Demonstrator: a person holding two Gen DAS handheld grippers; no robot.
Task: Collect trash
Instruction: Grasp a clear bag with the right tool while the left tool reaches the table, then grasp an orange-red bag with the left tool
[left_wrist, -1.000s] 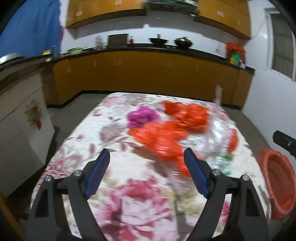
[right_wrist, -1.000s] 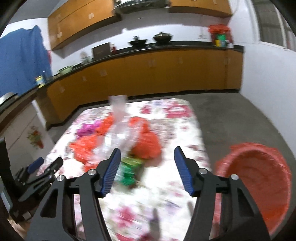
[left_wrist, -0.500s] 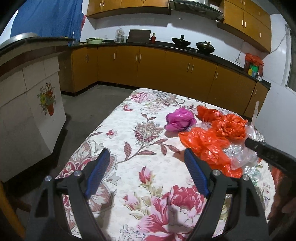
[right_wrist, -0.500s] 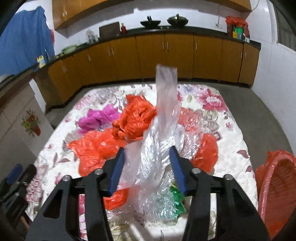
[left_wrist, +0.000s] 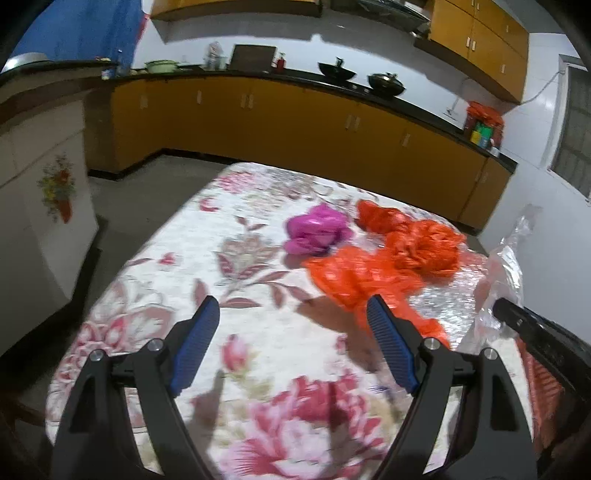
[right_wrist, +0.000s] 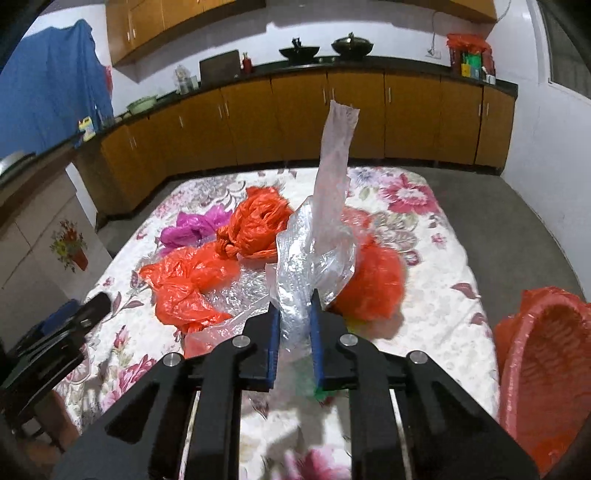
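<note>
R tongs (right_wrist: 293, 325) are pinching a clear plastic bag (right_wrist: 317, 254), pads pressed against its crumpled lower part; a long strip of the bag sticks straight up. The bag looks lifted off the table (right_wrist: 436, 258), w/ more clear film trailing down toward the pile. L tongs (left_wrist: 291, 347) are spread wide, holding nothing, hovering over the floral cloth just short of the orange bags (left_wrist: 354, 280).

Rest of the trash on the table: orange bags, a pink bag (right_wrist: 192, 229), something green under the R tongs, mostly hidden. Red basket (right_wrist: 546, 373) sits off the table's R edge, lined w/ a red bag.

Step in hand, as I read it: carry the clear bag to the basket. To do it well:
- keep the pinch firm; thin film slips easily
- lift high enough that the trailing film clears the orange bags, or it may drag them off the edge
- swing R, get well over the basket rim before letting go, since light plastic drifts
- L tongs could go for the near orange bag meanwhile
</note>
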